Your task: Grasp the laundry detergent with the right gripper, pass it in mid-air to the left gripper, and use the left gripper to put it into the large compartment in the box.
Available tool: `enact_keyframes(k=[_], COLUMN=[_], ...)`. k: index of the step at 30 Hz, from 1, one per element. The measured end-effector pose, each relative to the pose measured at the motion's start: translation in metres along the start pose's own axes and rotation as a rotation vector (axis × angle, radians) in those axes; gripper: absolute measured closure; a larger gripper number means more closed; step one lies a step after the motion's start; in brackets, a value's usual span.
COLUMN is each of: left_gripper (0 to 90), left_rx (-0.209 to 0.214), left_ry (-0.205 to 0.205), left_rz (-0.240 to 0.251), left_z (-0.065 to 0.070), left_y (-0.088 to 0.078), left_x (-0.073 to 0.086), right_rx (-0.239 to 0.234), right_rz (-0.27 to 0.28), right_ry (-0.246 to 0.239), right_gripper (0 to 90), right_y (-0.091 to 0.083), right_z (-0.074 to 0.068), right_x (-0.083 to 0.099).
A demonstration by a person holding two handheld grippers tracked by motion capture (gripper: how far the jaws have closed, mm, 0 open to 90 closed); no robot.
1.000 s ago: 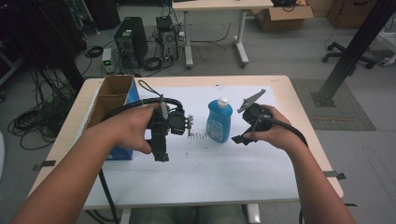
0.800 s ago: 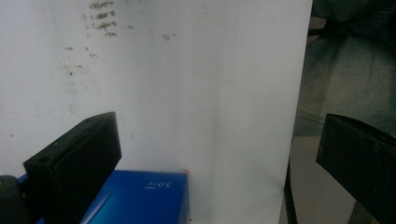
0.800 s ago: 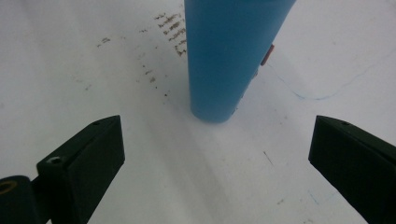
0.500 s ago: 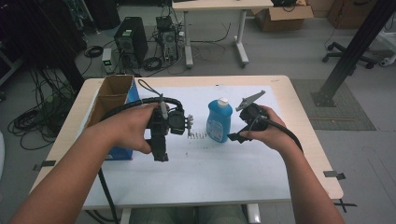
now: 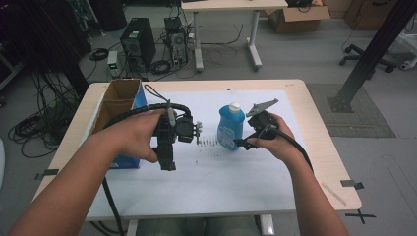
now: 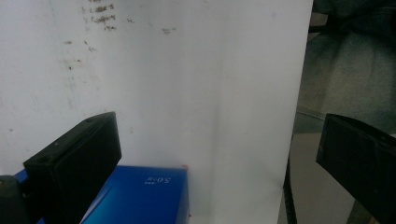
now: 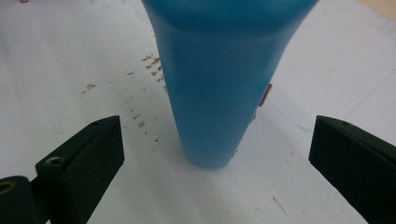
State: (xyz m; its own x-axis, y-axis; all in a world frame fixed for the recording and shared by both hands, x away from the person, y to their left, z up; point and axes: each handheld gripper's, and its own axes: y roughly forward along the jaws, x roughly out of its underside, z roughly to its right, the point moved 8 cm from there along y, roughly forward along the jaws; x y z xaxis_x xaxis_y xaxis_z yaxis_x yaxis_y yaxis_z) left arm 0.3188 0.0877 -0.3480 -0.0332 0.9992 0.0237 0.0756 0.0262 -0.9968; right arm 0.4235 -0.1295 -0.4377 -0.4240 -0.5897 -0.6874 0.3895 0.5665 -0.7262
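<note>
A blue bottle (image 5: pixel 230 129) with a white cap stands upright on the white mat (image 5: pixel 211 182) near the table's middle. My right gripper (image 5: pixel 242 144) is just right of the bottle, low against its side. In the right gripper view the bottle's lower body (image 7: pixel 219 93) stands between the wide-apart jaws, and my right gripper (image 7: pixel 215 128) is open without touching it. My left gripper (image 5: pixel 167 163) is held left of the bottle, over the mat. It (image 6: pixel 219 149) is open with nothing between its jaws, above bare mat (image 6: pixel 187 84).
An open cardboard box with blue sides (image 5: pixel 118 101) stands at the table's left; its blue corner (image 6: pixel 140 196) lies just below the left jaws. A black cable (image 5: pixel 142 108) arcs from the left gripper. The table's front edge (image 5: pixel 196 216) is near the person.
My right gripper has moved left, up to the bottle. The left gripper has stayed nearly where it was.
</note>
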Motion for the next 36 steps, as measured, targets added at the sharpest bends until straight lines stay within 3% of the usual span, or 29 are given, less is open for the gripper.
enact_keyframes(k=[22,36], left_gripper=[0.3,0.2], left_rx=[0.005,0.004], left_ry=[0.004,0.005], left_rz=[-0.008,-0.003], left_z=[0.002,0.001], left_y=[0.002,0.004], left_x=[-0.002,-0.003], right_rx=[0.047,0.062], right_rz=[0.113,0.164], right_ry=[0.072,0.089], right_gripper=[2.8,2.2], right_y=[0.015,0.027], right_z=[0.004,0.002], right_x=[-0.002,-0.003])
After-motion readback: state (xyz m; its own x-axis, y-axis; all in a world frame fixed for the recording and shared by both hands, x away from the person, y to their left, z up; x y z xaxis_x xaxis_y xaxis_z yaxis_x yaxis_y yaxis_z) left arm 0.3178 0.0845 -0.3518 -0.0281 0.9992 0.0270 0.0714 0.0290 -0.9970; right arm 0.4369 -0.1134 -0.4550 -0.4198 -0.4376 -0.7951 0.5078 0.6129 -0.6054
